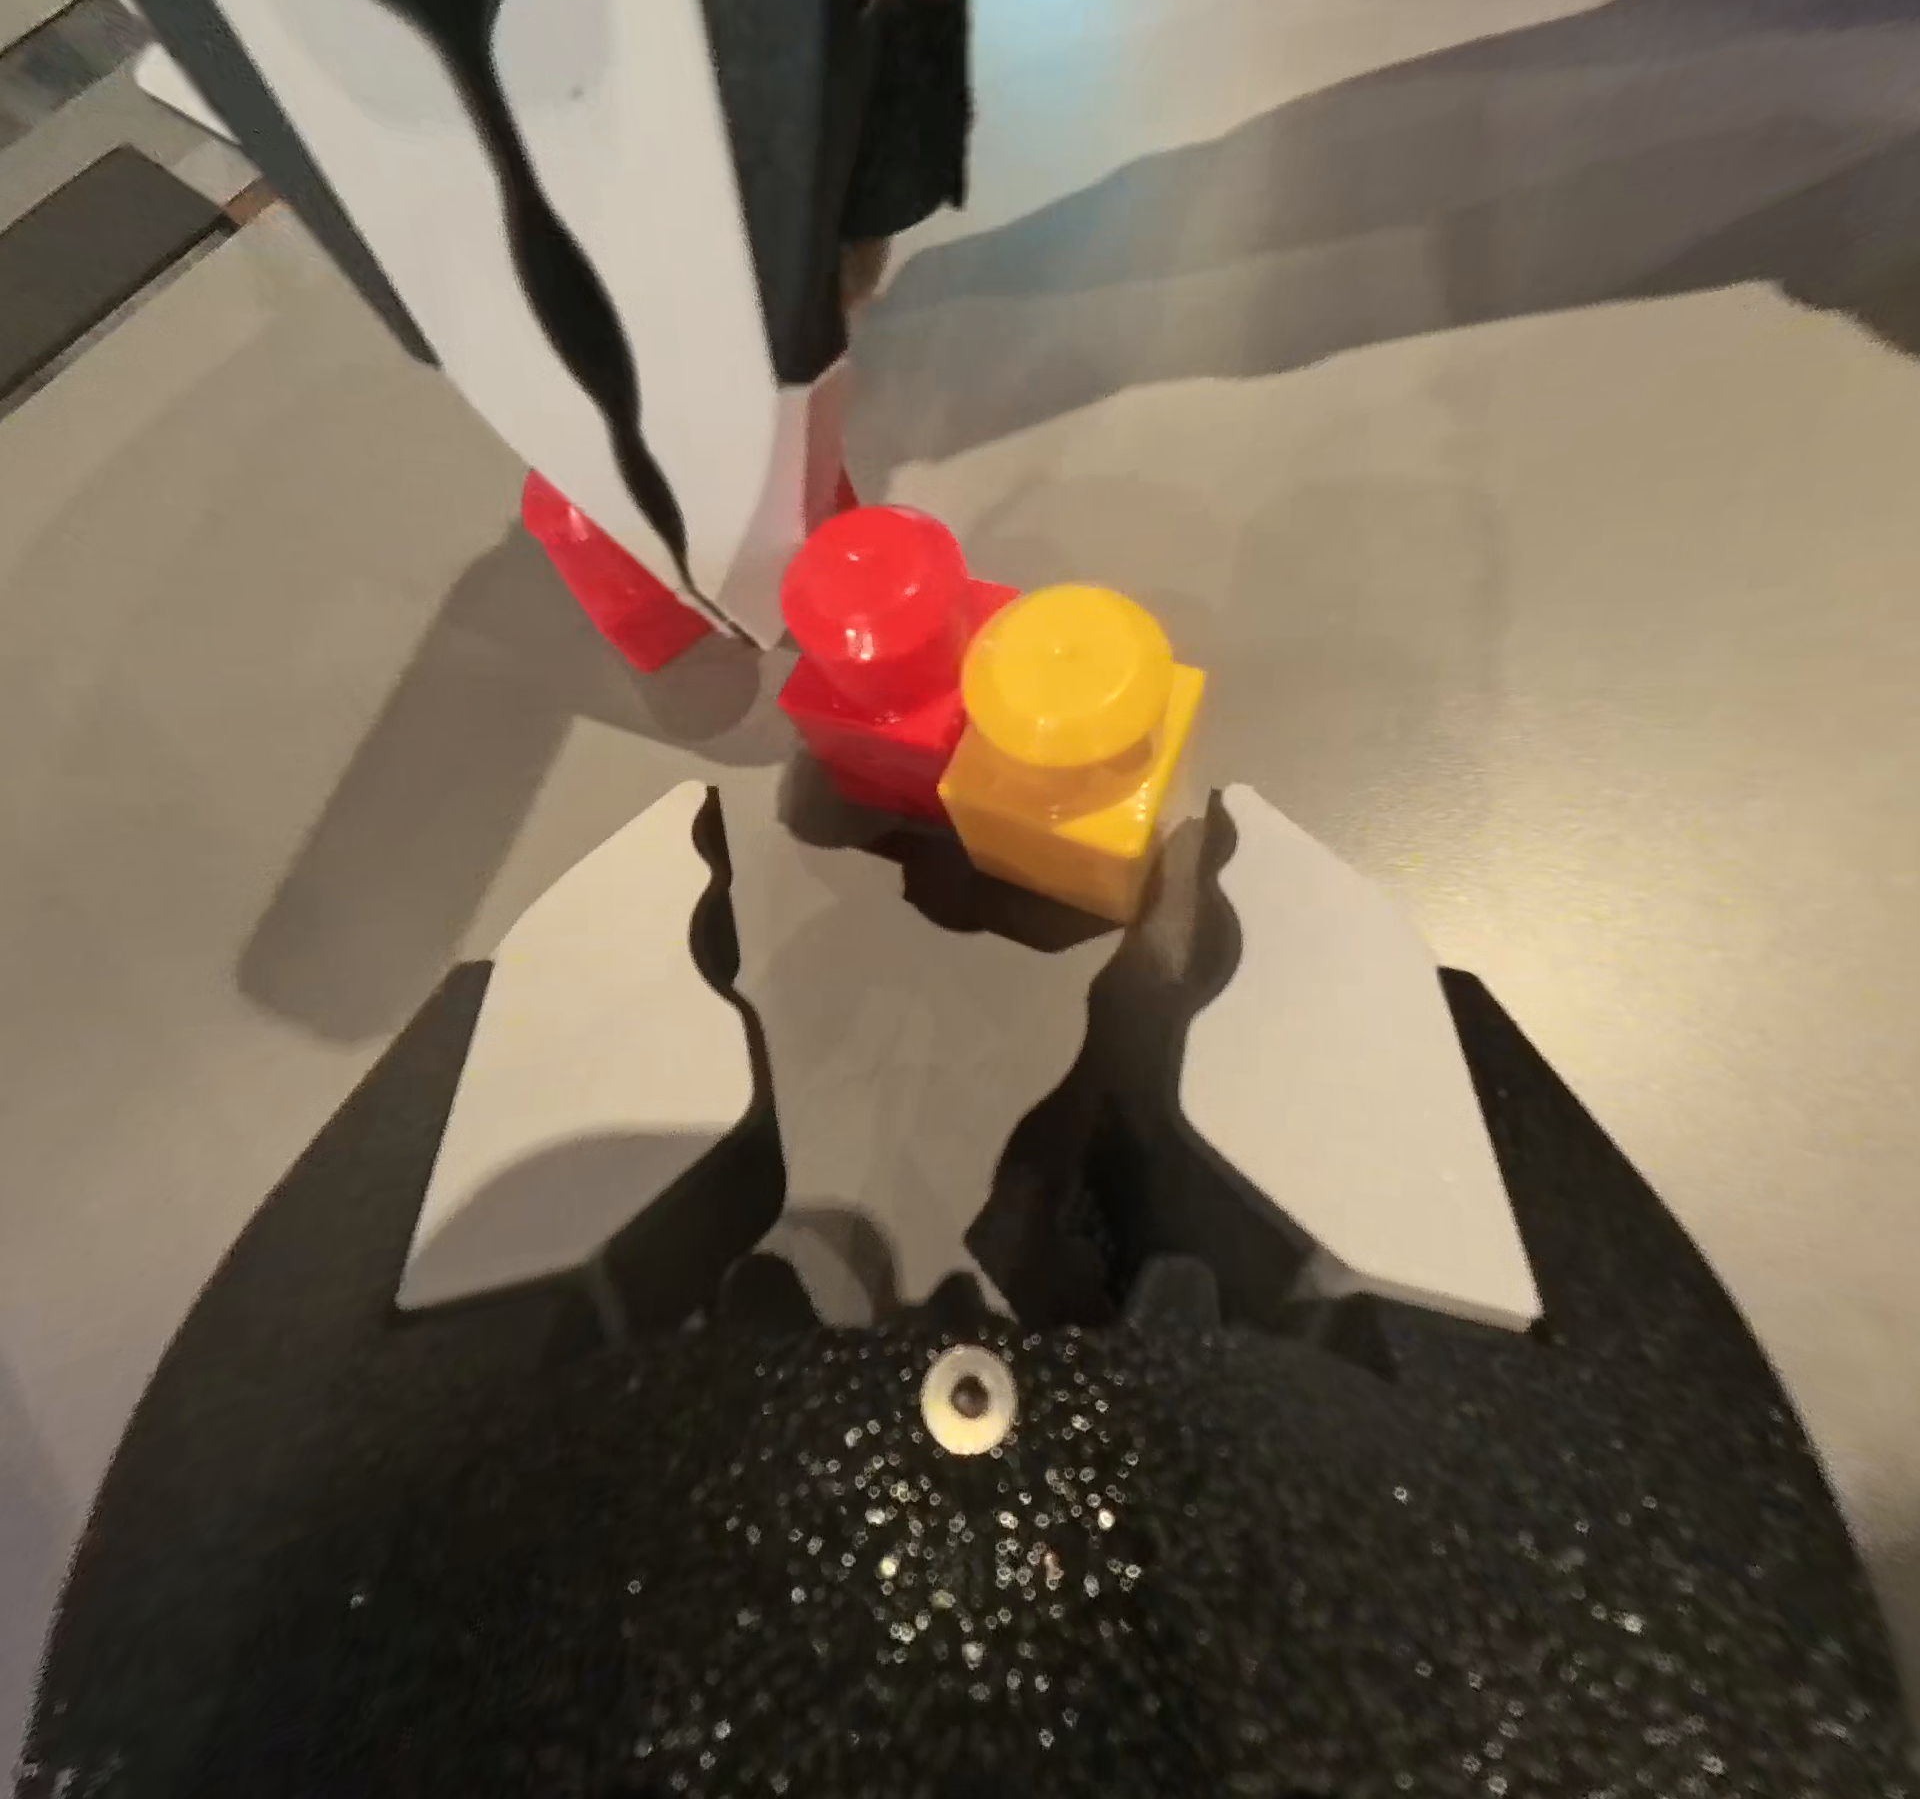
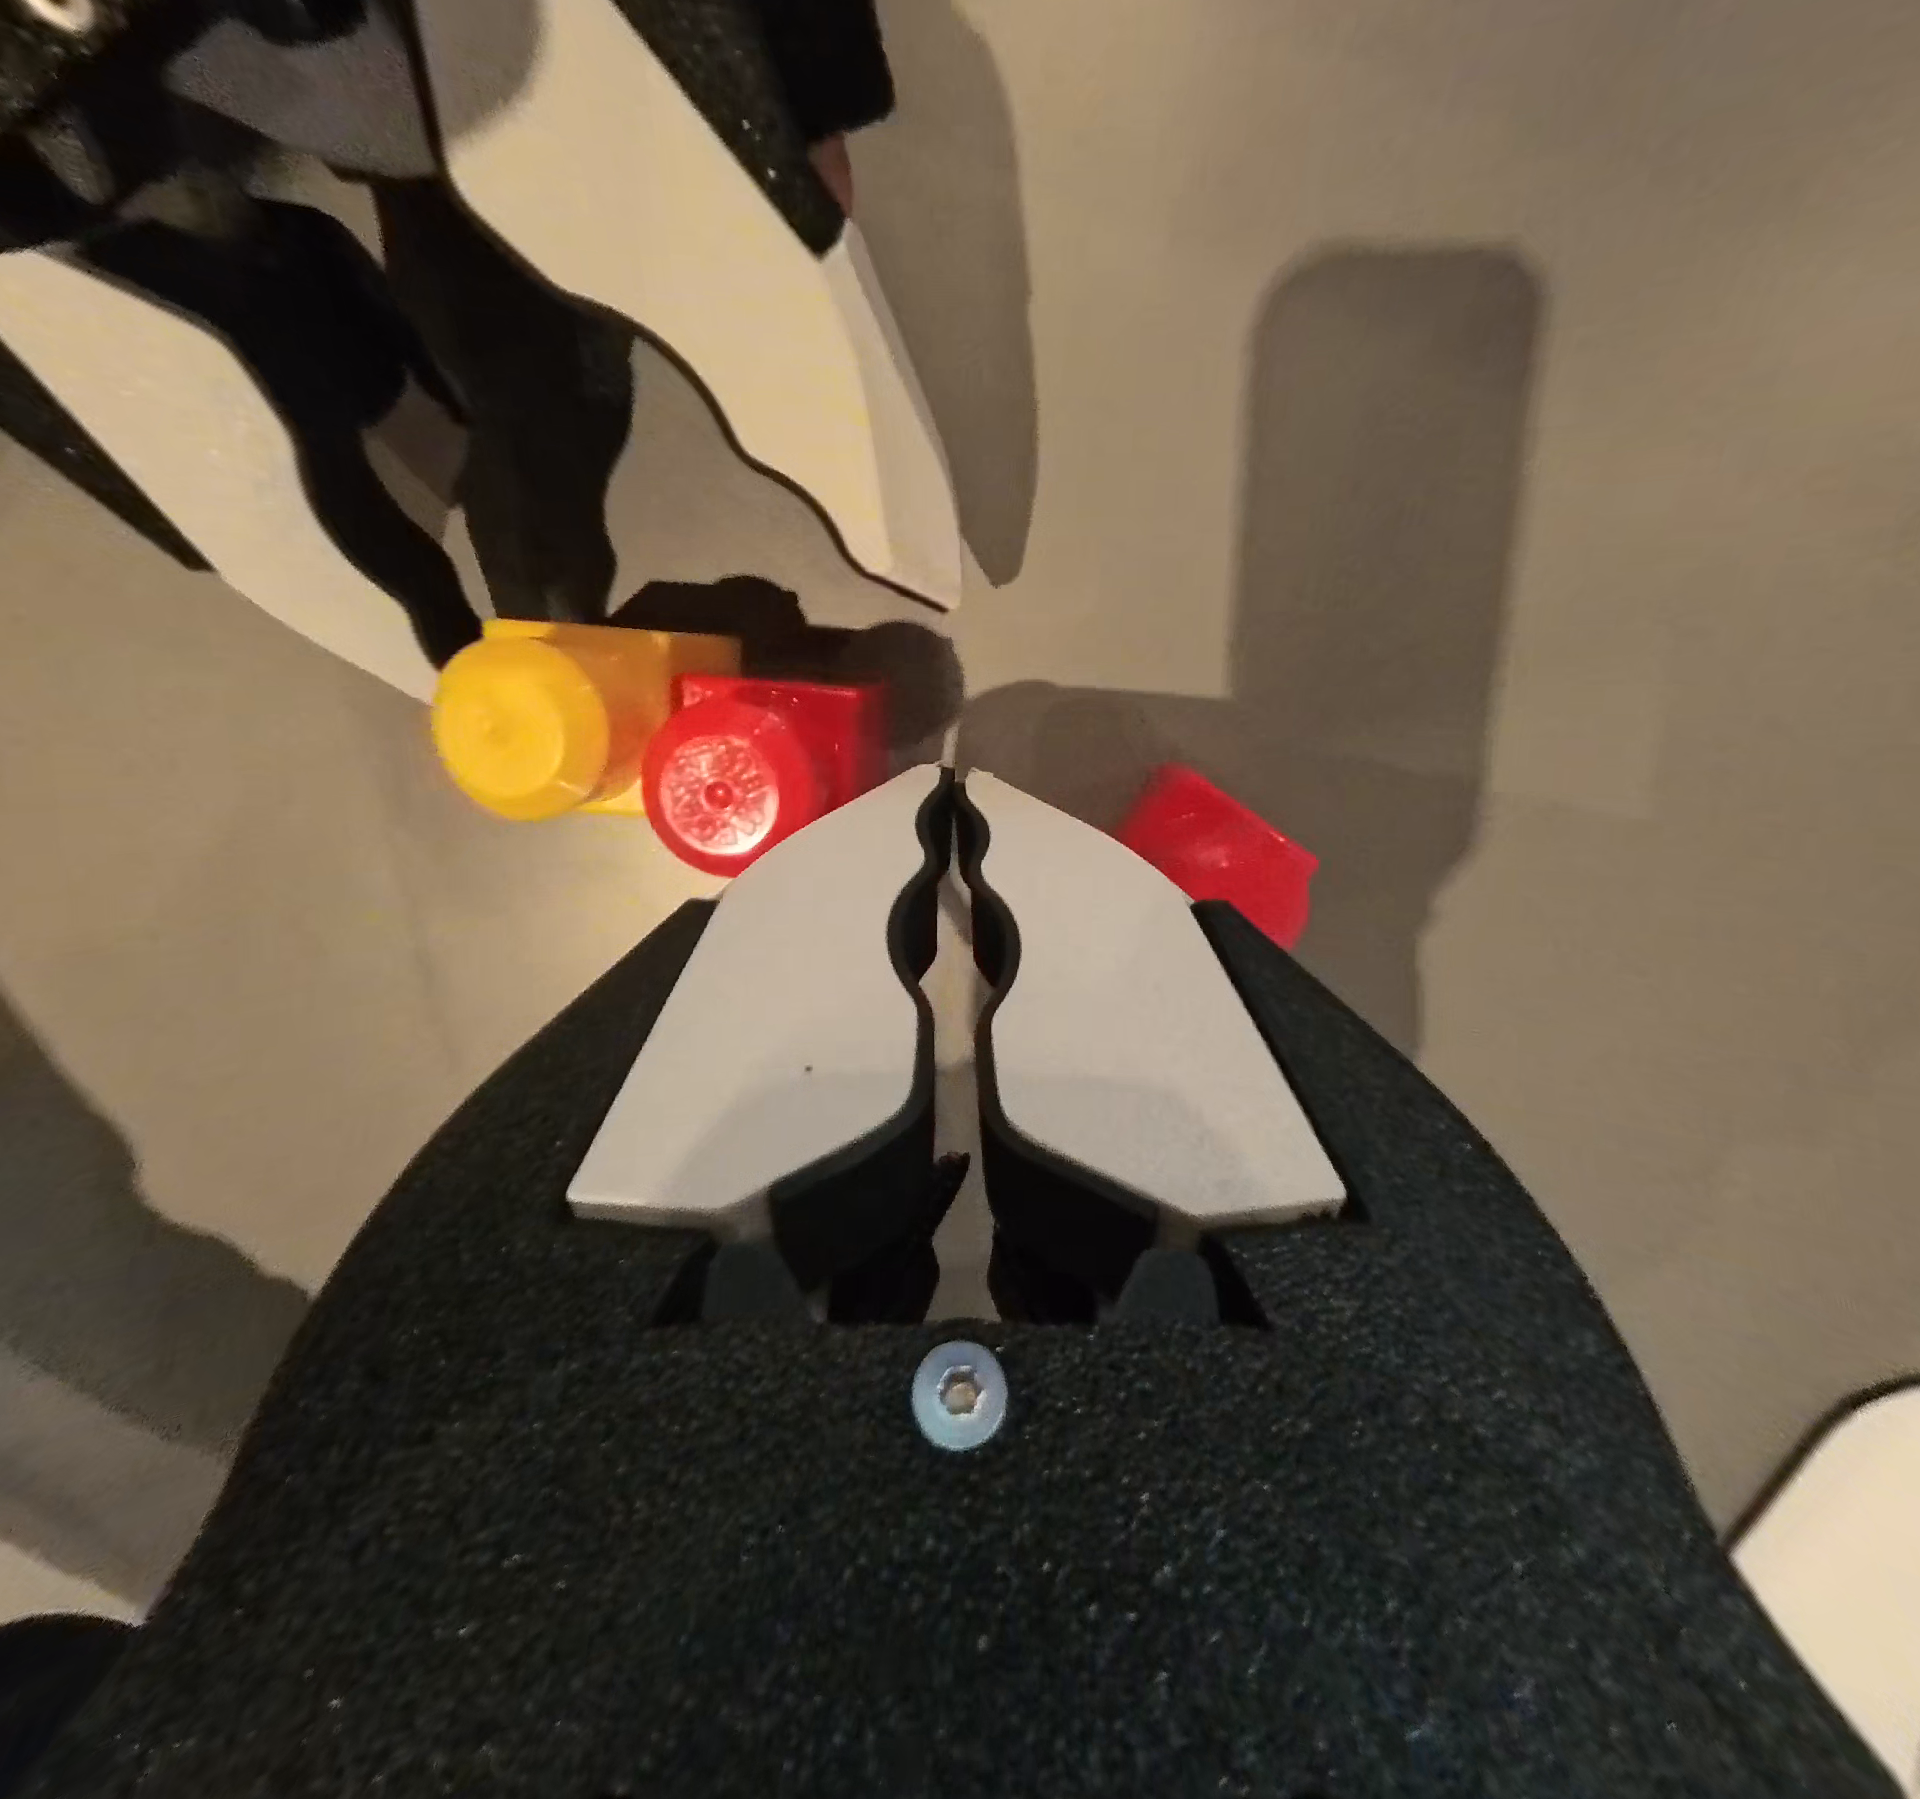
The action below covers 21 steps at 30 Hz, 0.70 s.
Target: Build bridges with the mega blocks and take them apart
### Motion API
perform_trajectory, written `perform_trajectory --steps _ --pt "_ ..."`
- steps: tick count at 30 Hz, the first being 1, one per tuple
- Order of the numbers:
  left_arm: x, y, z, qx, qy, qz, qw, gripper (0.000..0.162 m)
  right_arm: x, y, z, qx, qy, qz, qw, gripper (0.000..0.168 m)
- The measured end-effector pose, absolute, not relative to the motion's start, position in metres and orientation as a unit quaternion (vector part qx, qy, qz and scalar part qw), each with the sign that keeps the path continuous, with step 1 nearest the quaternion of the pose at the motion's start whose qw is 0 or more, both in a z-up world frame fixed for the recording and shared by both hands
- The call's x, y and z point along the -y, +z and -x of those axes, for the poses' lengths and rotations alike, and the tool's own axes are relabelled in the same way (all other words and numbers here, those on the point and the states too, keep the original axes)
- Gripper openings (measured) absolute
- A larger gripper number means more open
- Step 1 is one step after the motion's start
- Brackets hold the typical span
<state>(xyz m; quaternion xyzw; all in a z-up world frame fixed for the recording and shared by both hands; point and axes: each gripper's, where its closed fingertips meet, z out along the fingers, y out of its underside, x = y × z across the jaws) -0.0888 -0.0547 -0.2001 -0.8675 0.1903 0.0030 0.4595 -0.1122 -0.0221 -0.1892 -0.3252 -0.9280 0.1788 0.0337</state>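
A yellow block (image 1: 1070, 762) and a red block (image 1: 883, 669) stand side by side on the grey table, touching, each with one round stud on top. My left gripper (image 1: 966, 799) is open; the yellow block sits just inside its right finger (image 1: 1340, 1053), seemingly touching it. A second red block (image 1: 613, 586) lies behind my right gripper (image 1: 743, 632), which is shut and empty with its tip at the table between the two red blocks. In the right wrist view the shut right gripper (image 2: 951, 773) points between the red block (image 2: 748, 783) and the second red block (image 2: 1216, 856); the yellow block (image 2: 551, 731) lies by the open left gripper (image 2: 696, 632).
The grey table (image 1: 1455, 606) spreads out to the right of the blocks. Its far edge shows at upper left in the left wrist view (image 1: 125, 222). A white object (image 2: 1849, 1562) sits at the lower right corner of the right wrist view. A dark sleeve (image 1: 914, 87) holds the right gripper. Left tips to right tips: about 5 cm.
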Motion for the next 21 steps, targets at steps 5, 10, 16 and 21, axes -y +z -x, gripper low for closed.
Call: perform_trajectory --steps 5,10,16,21 --pt "0.054 -0.2 0.089 -0.191 0.006 0.866 0.462 0.083 0.02 -0.184 0.114 0.908 0.2 0.359 0.079 0.0" --pt "0.067 -0.194 0.09 -0.206 -0.003 0.859 0.468 0.082 0.007 -0.17 0.099 0.877 0.224 0.389 0.172 0.0" --pt "0.085 -0.181 0.081 -0.237 -0.065 0.836 0.491 0.027 0.015 -0.18 0.071 0.865 0.27 0.372 0.203 0.0" --pt "0.088 -0.184 0.078 -0.243 -0.085 0.838 0.481 0.013 0.023 -0.187 0.074 0.859 0.294 0.365 0.208 0.0"
